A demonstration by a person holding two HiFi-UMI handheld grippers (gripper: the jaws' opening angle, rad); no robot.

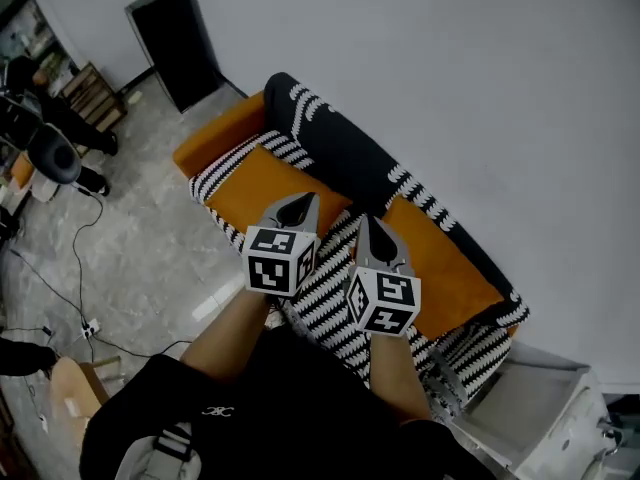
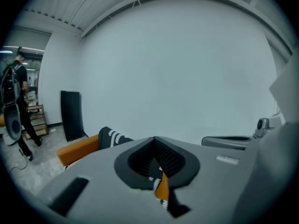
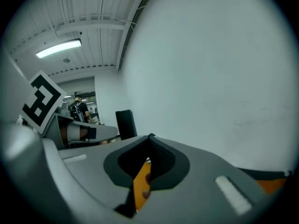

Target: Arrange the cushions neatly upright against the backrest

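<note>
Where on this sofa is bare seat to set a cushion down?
Bare orange seat lies at the left, between the striped edge and the dark back cushion; a second bare patch lies at the right. The middle is crowded: the striped cushion sits under the left gripper and right gripper.

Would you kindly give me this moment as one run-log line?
left gripper: shut, empty | right gripper: shut, empty | place: both held over the orange sofa seat | contact: none seen

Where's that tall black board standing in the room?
In the head view the tall black board stands at upper left, against the white wall, just past the left end of the orange sofa.
</note>
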